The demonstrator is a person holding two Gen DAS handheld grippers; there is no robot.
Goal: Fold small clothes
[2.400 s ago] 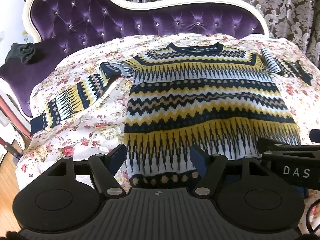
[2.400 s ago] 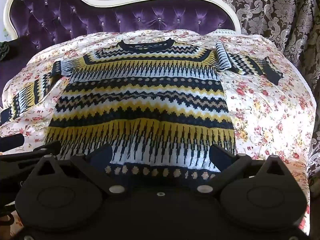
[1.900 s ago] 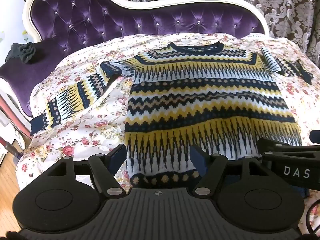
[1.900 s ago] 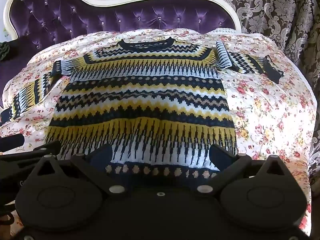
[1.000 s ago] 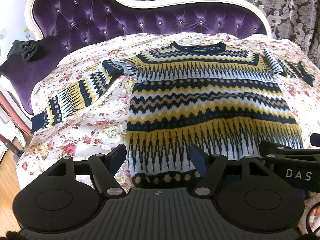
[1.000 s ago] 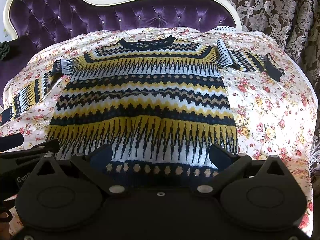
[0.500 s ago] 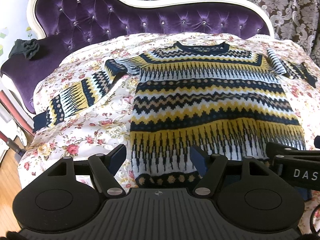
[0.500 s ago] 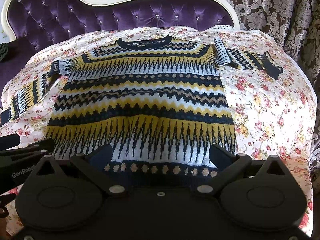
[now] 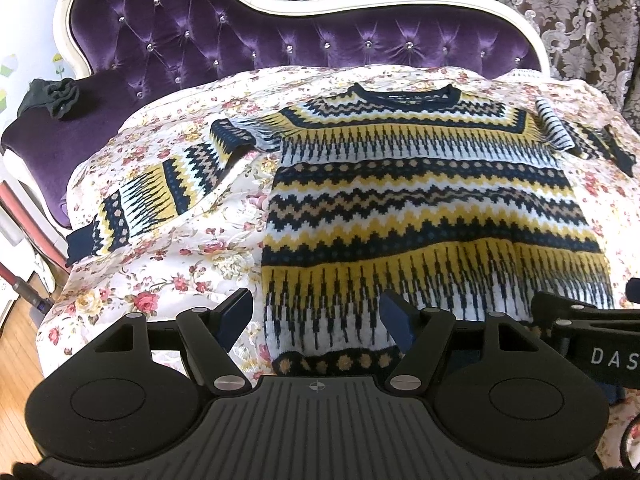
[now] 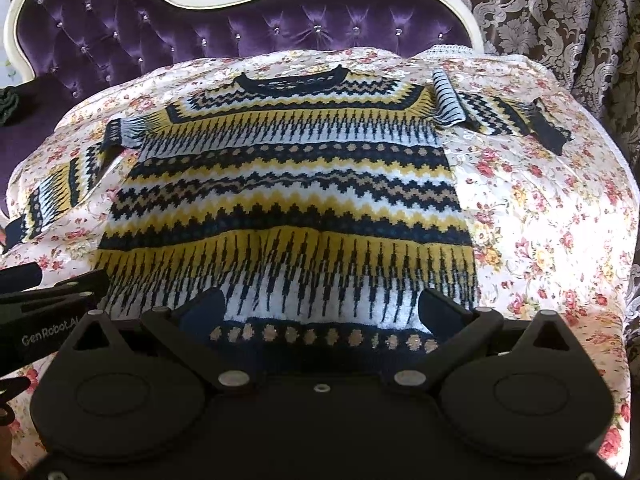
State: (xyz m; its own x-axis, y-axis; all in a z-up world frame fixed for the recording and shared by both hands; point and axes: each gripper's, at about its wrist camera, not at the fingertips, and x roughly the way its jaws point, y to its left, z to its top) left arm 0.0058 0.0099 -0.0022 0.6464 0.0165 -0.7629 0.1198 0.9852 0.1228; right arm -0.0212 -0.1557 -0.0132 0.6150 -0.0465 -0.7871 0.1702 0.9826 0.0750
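A knitted sweater (image 9: 432, 208) with navy, yellow and white zigzag bands lies flat, front up, on a floral sheet (image 9: 168, 272); it also shows in the right wrist view (image 10: 288, 200). Its left sleeve (image 9: 160, 192) stretches out to the left and its right sleeve (image 10: 504, 116) to the right. My left gripper (image 9: 316, 312) is open over the hem's left part. My right gripper (image 10: 324, 308) is open over the hem's middle. Neither holds anything.
The sheet covers a purple tufted sofa (image 9: 280, 36) with a white frame. A dark crumpled cloth (image 9: 56, 96) sits on its left arm. Patterned curtains (image 10: 560, 8) hang behind. Wood floor (image 9: 16, 344) shows at lower left.
Both grippers have drifted slightly; the view of the sweater has shifted a little to the right in the left wrist view. The sweater lies as before and both grippers stay open.
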